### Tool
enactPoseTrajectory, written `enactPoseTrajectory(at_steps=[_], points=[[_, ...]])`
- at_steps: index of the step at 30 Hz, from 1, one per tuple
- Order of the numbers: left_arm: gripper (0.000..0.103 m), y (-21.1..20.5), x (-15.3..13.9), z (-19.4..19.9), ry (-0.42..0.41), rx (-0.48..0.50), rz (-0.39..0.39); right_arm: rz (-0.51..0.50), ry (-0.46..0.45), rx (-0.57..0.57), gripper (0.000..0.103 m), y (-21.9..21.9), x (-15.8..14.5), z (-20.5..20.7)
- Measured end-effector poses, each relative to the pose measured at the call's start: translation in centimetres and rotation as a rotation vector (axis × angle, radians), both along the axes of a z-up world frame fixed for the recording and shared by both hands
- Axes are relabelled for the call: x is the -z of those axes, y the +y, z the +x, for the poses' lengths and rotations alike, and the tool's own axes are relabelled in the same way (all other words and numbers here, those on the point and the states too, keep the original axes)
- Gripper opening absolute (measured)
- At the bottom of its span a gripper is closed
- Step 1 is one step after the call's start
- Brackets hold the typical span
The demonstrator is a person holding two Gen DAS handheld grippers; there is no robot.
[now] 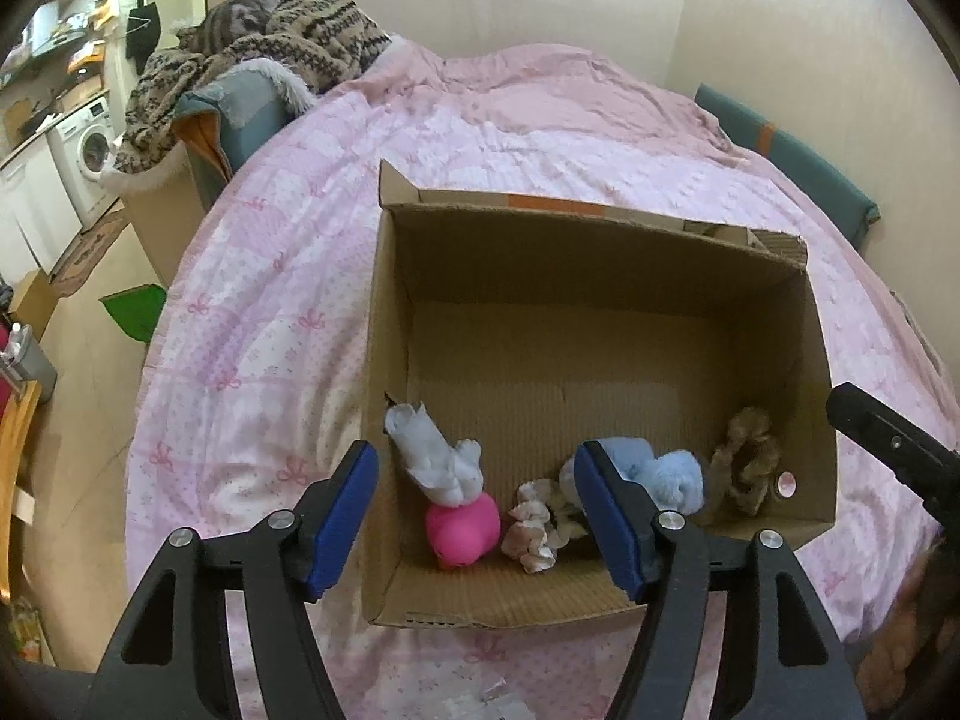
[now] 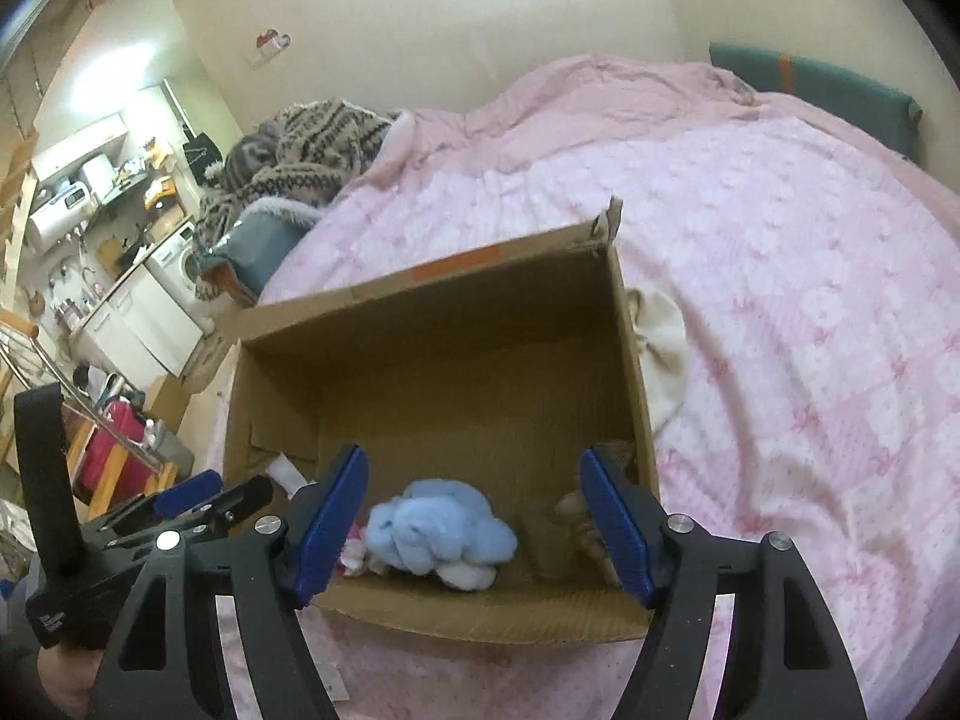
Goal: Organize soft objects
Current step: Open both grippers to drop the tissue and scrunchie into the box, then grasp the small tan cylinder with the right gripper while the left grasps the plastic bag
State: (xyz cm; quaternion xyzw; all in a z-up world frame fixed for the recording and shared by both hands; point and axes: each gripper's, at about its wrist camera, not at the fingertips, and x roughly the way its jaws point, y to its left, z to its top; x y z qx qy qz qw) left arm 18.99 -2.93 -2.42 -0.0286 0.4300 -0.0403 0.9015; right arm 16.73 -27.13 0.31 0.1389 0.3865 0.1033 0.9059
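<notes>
An open cardboard box [image 1: 600, 276] [image 2: 432, 324] stands on a pink bed. Along its near wall lie a white sock [image 1: 435, 462], a pink squishy toy [image 1: 465, 531], a cream scrunchie [image 1: 534, 531], a light blue plush [image 1: 660, 477] [image 2: 435, 531] and a brown scrunchie [image 1: 744, 462] [image 2: 585, 525]. My left gripper [image 1: 477, 519] hovers open above the box's near left corner, nothing between its blue pads. My right gripper [image 2: 474, 522] is open above the blue plush, which lies free in the box. The left gripper [image 2: 198, 498] also shows at the lower left of the right wrist view.
The pink patterned bedspread [image 1: 288, 312] surrounds the box. A cream cloth [image 2: 660, 354] lies just right of the box. A patterned knit blanket [image 1: 270, 54] is heaped at the bed's far left. A teal headboard [image 1: 798, 162] lines the right. A kitchen with a washing machine [image 1: 90, 150] lies left.
</notes>
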Motion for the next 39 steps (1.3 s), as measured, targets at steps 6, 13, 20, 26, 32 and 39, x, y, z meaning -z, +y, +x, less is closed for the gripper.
enactPoseTrajectory(at_steps=[6,13,20,26,32,39], points=[[0.068,-0.3,-0.3,-0.7,-0.001,0.016,0.016,0.001,0.015,0.004,0.077,-0.2,-0.2,0.0],[0.068,0.3,-2.0,-2.4,-0.014,0.006,0.001,0.005,0.012,0.008,0.077,-0.3,-1.0,-1.3],[0.068,1.4,-3.1,-5.2,-0.018,0.001,0.012,0.054,0.023,0.021,0.077,-0.7,-1.4,-3.8],[0.068,3.0,-3.1,-7.2,-0.003,-0.062,0.018,0.044,0.046,0.003,0.077,0.4,-1.0,-5.6],[0.068,4.4,-3.0,-8.9,0.029,-0.09,0.006,0.053,0.113,-0.02,0.077,1.4,0.4,-7.1],[0.068,6.5,-1.6,-9.8,0.081,-0.172,-0.003,0.051,0.207,-0.064,0.077,2.8,2.4,-7.6]])
